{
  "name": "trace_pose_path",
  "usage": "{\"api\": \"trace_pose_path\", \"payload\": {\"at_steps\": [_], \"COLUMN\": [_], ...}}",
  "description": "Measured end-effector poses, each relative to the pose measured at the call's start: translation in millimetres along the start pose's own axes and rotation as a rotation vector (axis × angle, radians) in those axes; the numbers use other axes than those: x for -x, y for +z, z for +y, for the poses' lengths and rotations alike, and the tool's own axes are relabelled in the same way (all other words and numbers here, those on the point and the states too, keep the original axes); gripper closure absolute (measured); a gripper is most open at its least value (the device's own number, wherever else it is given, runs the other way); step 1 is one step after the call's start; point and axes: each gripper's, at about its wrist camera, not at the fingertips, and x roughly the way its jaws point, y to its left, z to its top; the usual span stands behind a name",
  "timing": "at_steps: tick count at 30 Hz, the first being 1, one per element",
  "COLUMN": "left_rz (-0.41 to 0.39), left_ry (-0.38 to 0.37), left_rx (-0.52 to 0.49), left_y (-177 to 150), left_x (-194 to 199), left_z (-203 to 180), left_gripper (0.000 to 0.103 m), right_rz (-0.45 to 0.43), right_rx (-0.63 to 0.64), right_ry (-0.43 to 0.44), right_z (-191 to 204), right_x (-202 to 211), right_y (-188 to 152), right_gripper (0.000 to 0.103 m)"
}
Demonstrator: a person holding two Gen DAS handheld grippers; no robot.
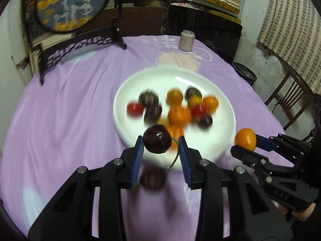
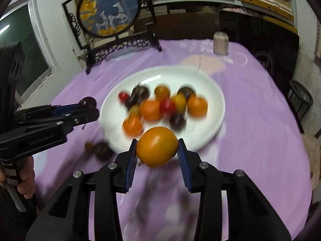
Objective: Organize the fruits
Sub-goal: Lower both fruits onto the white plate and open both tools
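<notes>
- Left wrist view: the left claw (image 1: 161, 145) is partly closed around a dark purple fruit (image 1: 157, 139), its blue pads pressing the fruit's sides, and carries it above the near rim of the white plate (image 1: 140, 76). A thin green stem curves down beside the right pad.
- Right wrist view: the right claw (image 2: 157, 147) is closed to about the same width on an orange fruit (image 2: 157, 146), also raised at the plate's near edge.
- Both fruits sit near the fingertips, likely so they can be let go over the plate without the claws touching the pile.
- Red, orange, yellow and dark fruits already lie grouped on the plate, which suggests it is the gathering spot; blur hides their exact count.
- One dark fruit on the cloth (image 2: 103, 150) lies just off the plate's near-left rim on the purple-covered counter (image 2: 250, 110), seemingly not yet collected.
- A pale can (image 2: 220, 43) and a round decorative screen (image 2: 109, 10) stand well apart at the far edge, out of the working area.
</notes>
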Motion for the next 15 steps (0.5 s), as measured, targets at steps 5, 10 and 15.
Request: {"api": "trace_pose_path", "payload": {"at_steps": [5, 10, 15], "left_rz": [0.057, 0.105, 0.060], "left_ry": [0.035, 0.038, 0.046], "left_rx": [-0.019, -0.012, -0.005], "left_y": [58, 72, 77], "left_x": [-55, -92, -87], "left_z": [-6, -6, 0], "left_gripper": [0.066, 0.064, 0.037], "right_rz": [-0.002, 0.034, -0.026], "right_rx": [-0.011, -0.038, -0.086], "right_ry": [-0.050, -0.028, -0.029], "right_z": [-22, -36, -47], "right_x": [-39, -66, -60], "right_y": [39, 45, 48], "right_gripper": [0.063, 0.063, 0.042]}}
